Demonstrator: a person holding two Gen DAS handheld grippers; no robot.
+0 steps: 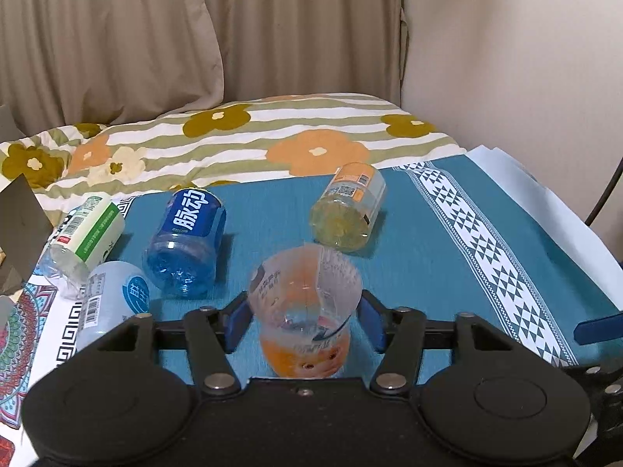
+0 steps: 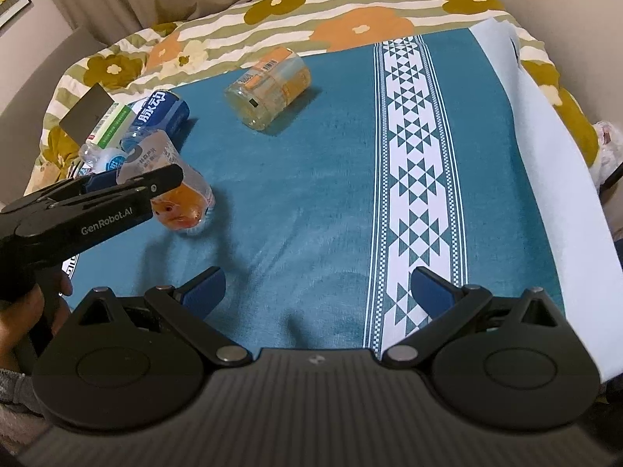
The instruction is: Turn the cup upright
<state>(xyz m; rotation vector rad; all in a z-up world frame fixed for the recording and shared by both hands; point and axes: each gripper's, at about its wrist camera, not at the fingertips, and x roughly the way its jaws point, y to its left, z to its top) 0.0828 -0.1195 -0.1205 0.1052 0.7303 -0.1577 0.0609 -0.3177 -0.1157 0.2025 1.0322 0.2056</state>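
A clear plastic cup with an orange cartoon print (image 1: 305, 311) sits between the blue fingers of my left gripper (image 1: 305, 321), tilted, its printed end toward the camera. The fingers press its sides. In the right wrist view the same cup (image 2: 183, 198) leans over the teal cloth in the left gripper (image 2: 128, 183). My right gripper (image 2: 317, 288) is open and empty, low over the teal cloth (image 2: 311, 179), to the right of the cup.
Several cut bottle cups lie on their sides: a yellow-orange one (image 1: 348, 210), a blue one (image 1: 187, 241), a green-white one (image 1: 85, 237) and a pale blue one (image 1: 113, 303). A flowered quilt (image 1: 253, 136) lies behind. White paper (image 2: 545, 148) edges the cloth at right.
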